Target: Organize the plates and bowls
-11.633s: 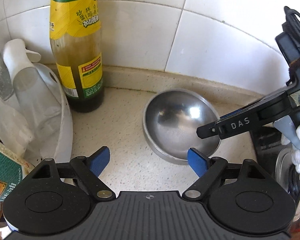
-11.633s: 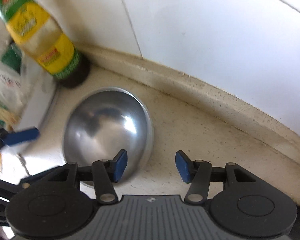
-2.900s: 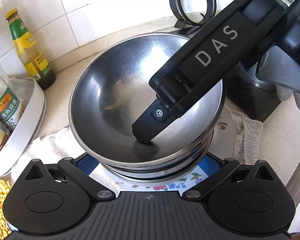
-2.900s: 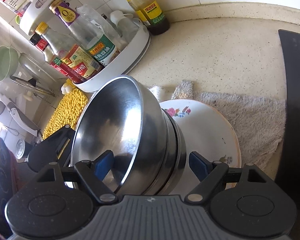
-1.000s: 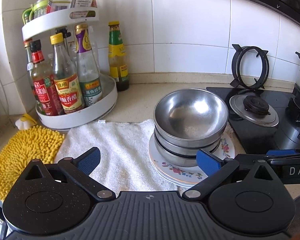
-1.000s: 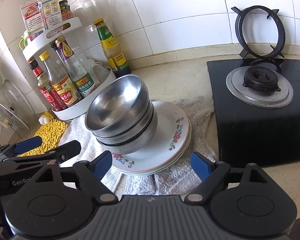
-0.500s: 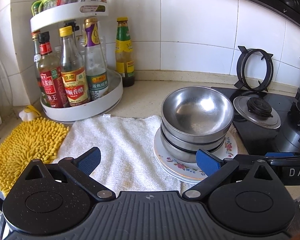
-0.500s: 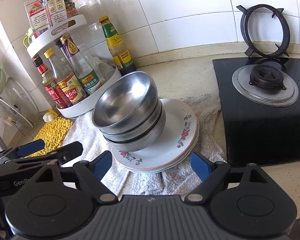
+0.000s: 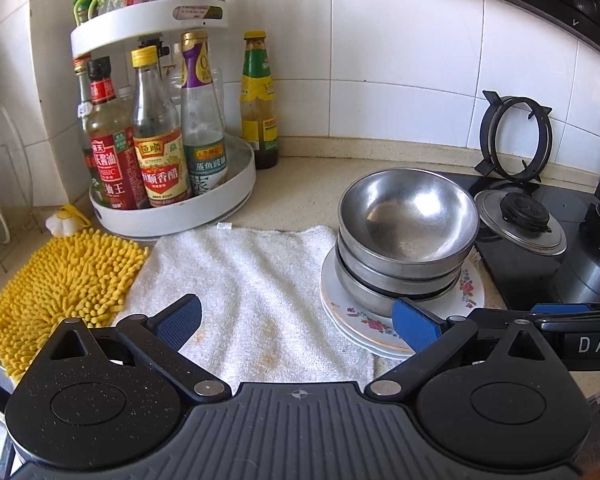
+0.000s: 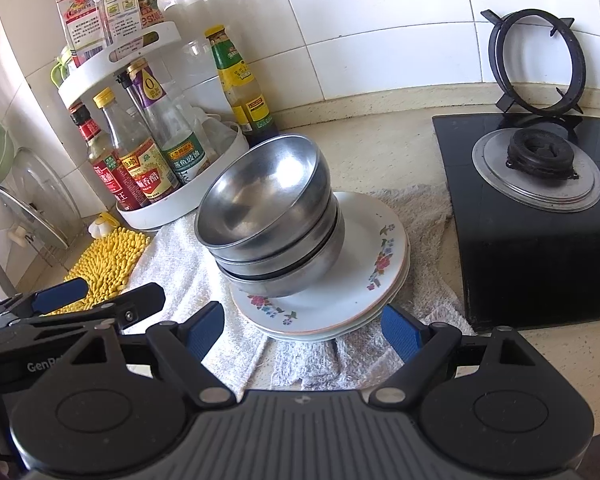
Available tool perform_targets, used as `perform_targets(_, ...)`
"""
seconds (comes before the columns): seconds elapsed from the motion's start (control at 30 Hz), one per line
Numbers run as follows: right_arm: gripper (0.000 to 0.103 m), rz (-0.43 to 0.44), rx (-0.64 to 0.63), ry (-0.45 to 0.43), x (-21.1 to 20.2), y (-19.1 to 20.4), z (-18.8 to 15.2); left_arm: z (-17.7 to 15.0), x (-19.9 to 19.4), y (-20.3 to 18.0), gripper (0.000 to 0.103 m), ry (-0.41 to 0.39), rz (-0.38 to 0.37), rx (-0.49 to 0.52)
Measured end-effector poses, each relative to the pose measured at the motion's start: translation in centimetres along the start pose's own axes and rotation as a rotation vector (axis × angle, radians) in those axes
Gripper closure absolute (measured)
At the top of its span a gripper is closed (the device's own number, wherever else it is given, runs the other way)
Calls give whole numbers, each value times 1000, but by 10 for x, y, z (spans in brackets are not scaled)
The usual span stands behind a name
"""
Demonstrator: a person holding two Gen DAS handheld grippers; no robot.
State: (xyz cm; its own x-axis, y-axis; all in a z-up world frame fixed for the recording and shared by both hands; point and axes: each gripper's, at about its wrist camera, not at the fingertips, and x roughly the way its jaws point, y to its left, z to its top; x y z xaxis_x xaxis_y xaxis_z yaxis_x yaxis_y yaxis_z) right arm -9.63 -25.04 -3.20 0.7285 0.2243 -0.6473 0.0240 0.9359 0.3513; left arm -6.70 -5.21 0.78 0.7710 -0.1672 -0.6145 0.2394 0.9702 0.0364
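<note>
Three steel bowls (image 9: 408, 216) sit nested one inside another, mouths up and empty, the top one shiny and a little tilted. They stand on a stack of white plates (image 9: 471, 286) with flower prints on the rim, toward the stack's 10 o'clock side in the right wrist view.

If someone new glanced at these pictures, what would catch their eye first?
Probably the nested steel bowls stacked on floral plates on the white towel. Next, the white turntable of sauce bottles against the tiled wall at left, with the yellow mat in front. Both grippers, left and right, are open and empty.
</note>
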Motion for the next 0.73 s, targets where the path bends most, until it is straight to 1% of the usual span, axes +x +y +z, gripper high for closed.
perform_targets(0.33,16,13,-14,-5,0,8,0,-2,-3,5,1,-11,19,-4)
perform_targets(0.43,16,18,-19,-2,0,9,-1,-3,-4,6,0,-22,14,0)
perform_targets(0.53,16,19,-20,-1,0,10,-2,-4,-3,8,1,-19,1,-6)
perform_targets(0.73,16,15,-16,1,0,8,-3,-3,-1,3,1,-1,17,3)
